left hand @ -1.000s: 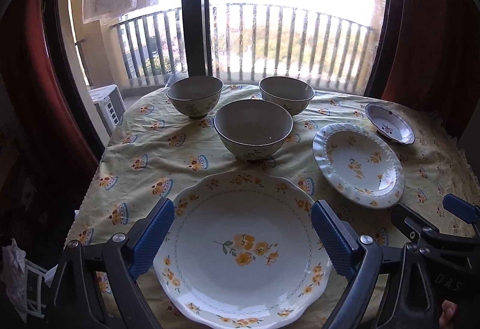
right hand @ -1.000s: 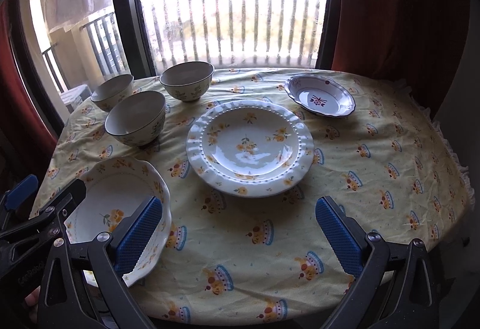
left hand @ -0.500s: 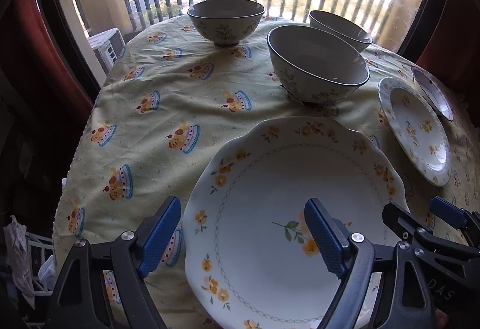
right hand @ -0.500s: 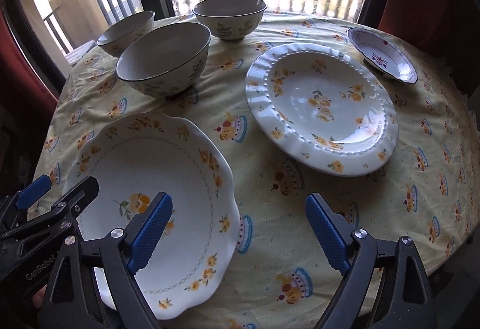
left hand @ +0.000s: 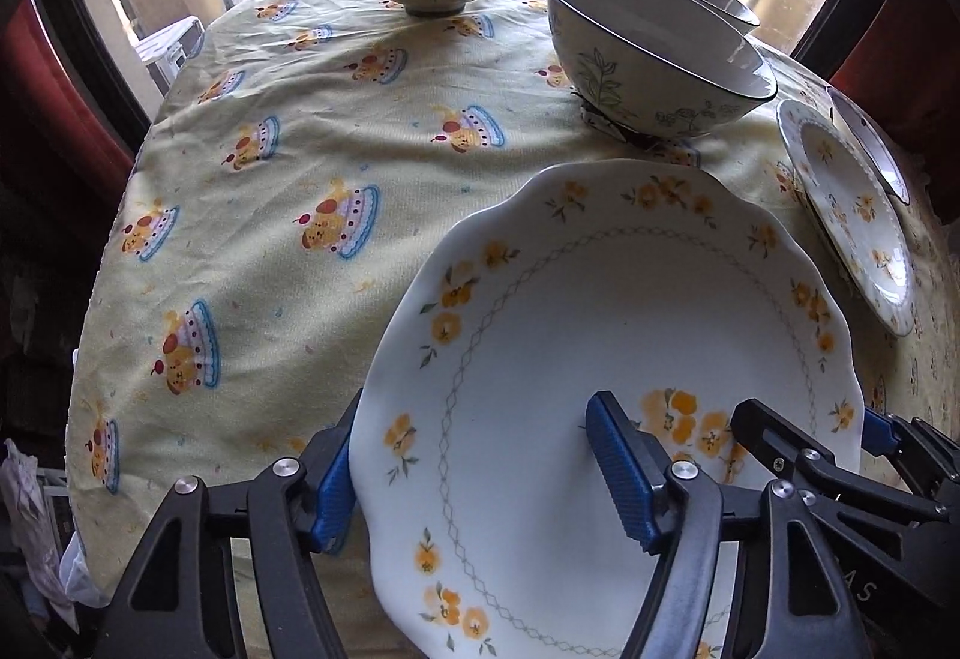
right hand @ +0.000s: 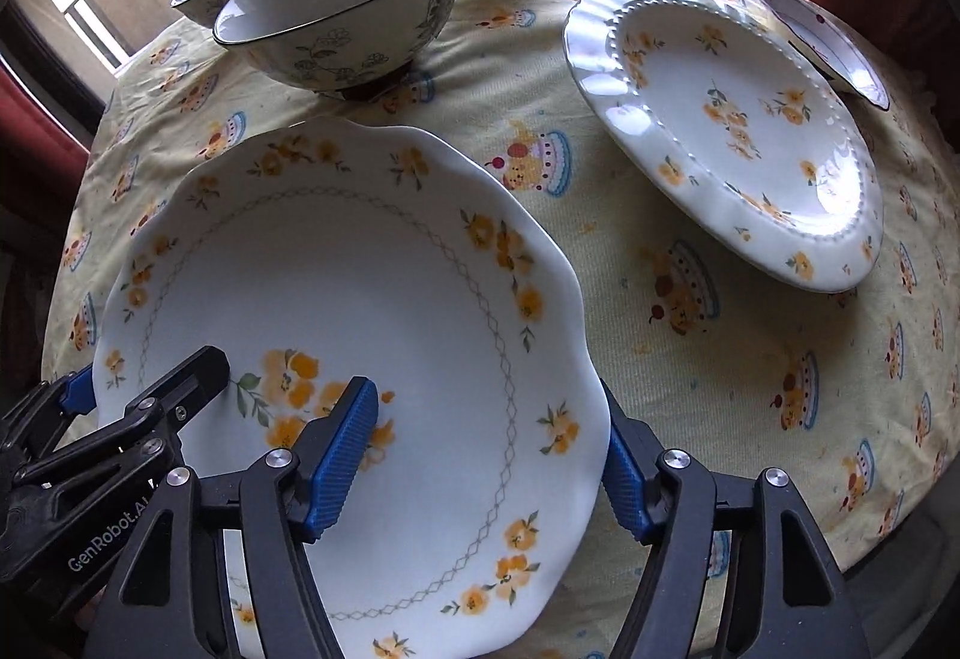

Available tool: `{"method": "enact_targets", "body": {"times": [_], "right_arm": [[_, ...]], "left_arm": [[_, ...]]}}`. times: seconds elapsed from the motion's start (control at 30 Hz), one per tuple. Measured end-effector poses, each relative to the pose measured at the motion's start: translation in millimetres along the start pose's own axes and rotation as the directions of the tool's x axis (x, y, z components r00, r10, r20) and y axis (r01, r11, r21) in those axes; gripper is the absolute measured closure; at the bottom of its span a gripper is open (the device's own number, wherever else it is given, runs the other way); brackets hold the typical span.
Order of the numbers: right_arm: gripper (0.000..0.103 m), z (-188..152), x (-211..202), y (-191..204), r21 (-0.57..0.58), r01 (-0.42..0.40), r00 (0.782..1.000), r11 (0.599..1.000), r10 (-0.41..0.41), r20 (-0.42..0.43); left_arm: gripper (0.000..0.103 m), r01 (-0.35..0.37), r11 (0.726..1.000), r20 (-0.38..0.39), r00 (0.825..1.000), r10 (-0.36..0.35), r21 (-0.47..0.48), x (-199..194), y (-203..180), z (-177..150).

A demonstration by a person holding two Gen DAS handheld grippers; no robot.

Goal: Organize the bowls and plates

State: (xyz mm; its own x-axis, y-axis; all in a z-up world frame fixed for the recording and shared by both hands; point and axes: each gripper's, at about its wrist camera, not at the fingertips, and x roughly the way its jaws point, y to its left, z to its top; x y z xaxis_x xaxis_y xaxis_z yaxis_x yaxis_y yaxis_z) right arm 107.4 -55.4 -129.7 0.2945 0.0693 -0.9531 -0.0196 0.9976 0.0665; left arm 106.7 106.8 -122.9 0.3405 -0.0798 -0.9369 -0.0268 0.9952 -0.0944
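Both grippers (left hand: 480, 473) (right hand: 486, 455) steeply down, astride lg plate (left hand: 600, 311).

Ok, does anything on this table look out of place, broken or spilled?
Nothing stands out. The big plate, the beaded plate and the small dish sit right way up on the cloth, the three bowls stand upright, and no chips or spills show.

Left gripper (left hand: 480, 470) straddles big plate's (left hand: 600, 311) rim.
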Motion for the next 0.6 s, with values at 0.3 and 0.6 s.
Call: {"method": "enact_targets", "body": {"times": [0.3,0.6], "right_arm": [[0.031,0.0,-0.4,-2.0,-0.027,-0.011,0.999,1.000,0.012,0.035],[0.032,0.6,-33.8,-22.9,-0.099,-0.049,0.996,0.994,0.056,0.073]], "left_arm": [[0.032,-0.011,1.000,0.007,1.000,0.011,-0.020,-4.1,-6.0,-6.3],[0.030,-0.027,0.998,0.042,0.999,0.030,-0.060,-32.5,-35.7,-12.2]]}}
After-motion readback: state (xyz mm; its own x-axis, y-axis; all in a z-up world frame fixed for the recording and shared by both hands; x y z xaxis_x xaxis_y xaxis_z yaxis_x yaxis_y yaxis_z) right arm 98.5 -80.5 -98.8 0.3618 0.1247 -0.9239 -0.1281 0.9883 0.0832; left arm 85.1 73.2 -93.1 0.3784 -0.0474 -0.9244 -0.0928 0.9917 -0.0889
